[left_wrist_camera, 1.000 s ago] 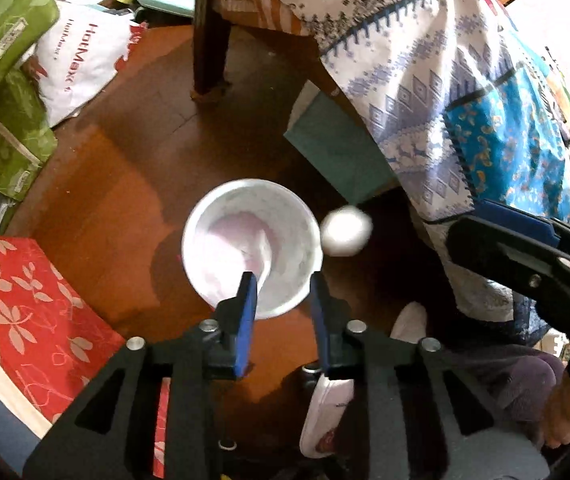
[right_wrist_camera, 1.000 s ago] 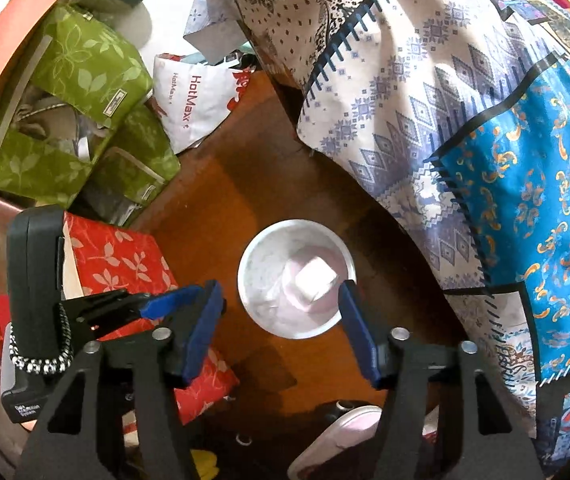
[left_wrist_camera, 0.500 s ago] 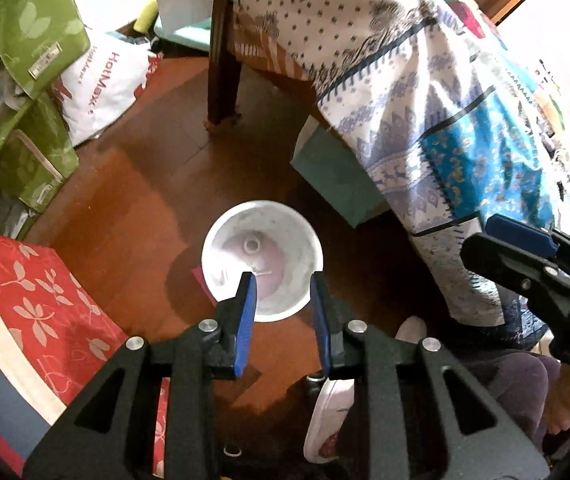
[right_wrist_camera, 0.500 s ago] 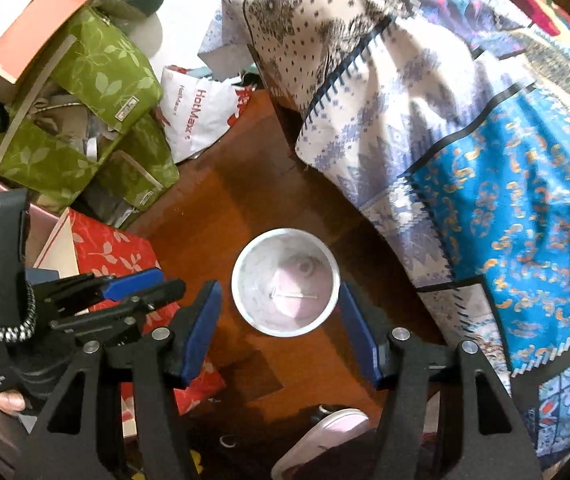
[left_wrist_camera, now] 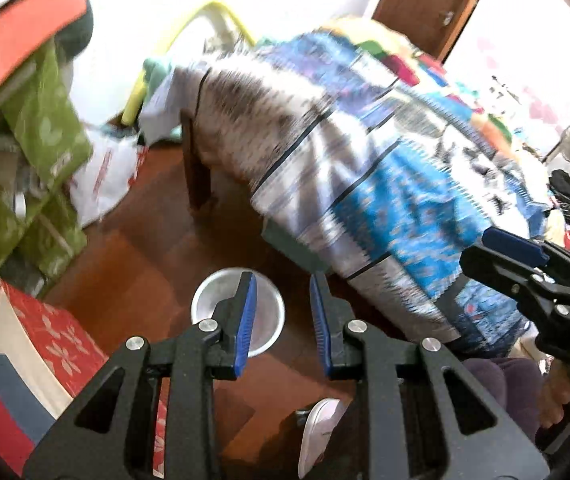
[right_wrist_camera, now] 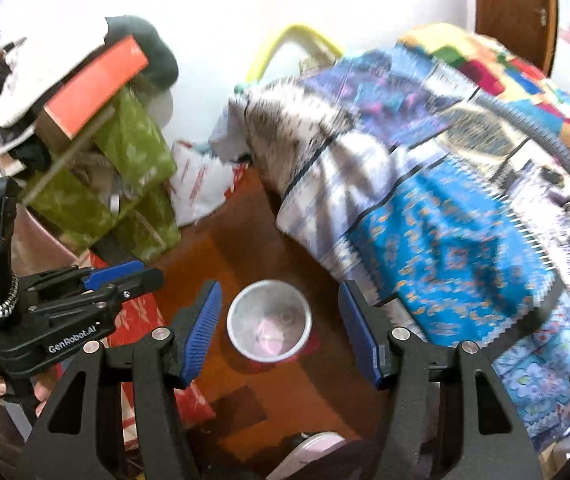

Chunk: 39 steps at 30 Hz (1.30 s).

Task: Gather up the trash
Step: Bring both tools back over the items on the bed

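The right hand-held gripper [right_wrist_camera: 279, 336], jaws apart, hangs above the bin [right_wrist_camera: 241, 312].

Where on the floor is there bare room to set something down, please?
Bare wood floor lies between the white bin, the green bags and the draped patterned cloth. Left of the bin it is crowded: red floral box and stacked bags.

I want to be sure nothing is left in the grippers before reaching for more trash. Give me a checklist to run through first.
1. Left gripper empty: ok, nothing between its fingers.
2. Right gripper empty: ok, open with nothing held.
3. Trash bin upright on the floor: ok.
4. Earlier trash inside the bin: ok, pale pieces lie at its bottom.
5. Next piece of trash located: cannot tell, none stands out in these blurred views.
6. Slipper clear of the bin: ok, apart from it.
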### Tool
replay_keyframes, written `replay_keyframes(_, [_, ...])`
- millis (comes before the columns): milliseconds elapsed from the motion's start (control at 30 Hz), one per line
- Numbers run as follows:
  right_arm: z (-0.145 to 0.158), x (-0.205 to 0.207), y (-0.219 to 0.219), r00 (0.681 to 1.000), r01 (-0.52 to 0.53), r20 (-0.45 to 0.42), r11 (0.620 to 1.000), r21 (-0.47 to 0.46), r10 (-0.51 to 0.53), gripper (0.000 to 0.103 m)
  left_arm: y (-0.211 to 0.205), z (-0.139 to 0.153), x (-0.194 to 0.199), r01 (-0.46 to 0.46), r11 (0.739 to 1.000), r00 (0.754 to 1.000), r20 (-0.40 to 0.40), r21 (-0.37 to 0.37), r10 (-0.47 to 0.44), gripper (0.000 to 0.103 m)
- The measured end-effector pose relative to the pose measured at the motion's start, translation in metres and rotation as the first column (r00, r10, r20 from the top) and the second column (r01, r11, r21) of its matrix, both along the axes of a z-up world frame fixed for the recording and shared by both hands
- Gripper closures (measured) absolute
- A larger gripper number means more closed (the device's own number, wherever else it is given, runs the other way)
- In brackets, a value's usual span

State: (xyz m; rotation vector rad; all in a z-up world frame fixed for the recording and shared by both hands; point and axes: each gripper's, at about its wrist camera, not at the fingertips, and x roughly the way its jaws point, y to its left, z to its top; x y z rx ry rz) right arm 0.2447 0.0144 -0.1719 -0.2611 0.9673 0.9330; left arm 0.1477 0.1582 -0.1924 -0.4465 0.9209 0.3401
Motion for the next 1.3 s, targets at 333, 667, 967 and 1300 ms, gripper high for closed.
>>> replay_keyframes(333, [0.071,-0.007,-0.087,0.978,0.109,0.161,0.985,0.133,-0.130,0.046,-0.066,0.089,0.010,0.047,0.994,0.981,0.183,0.099,-0.064,0.078])
replay_keyframes(667, [0.117,0.007,-0.168,0.923,0.219,0.265,0.948,0.233,-0.278,0.045,-0.142,0.138,0.048,0.151,0.973,0.944,0.266,0.172,-0.194,0.056])
replay_keyframes(967, [0.122,0.042,-0.232,0.862,0.354,0.286,0.901,0.250,-0.418,0.029,-0.193,0.149,0.111,0.249,0.953,0.918,0.271,0.174,-0.290,0.035])
replay_keyframes(1300, [0.100,0.092,-0.285,0.809,0.496,0.241,0.842,0.213,-0.537,0.029,-0.232,0.124,0.193,0.358,0.920,0.897,0.214,0.160,-0.387,0.035])
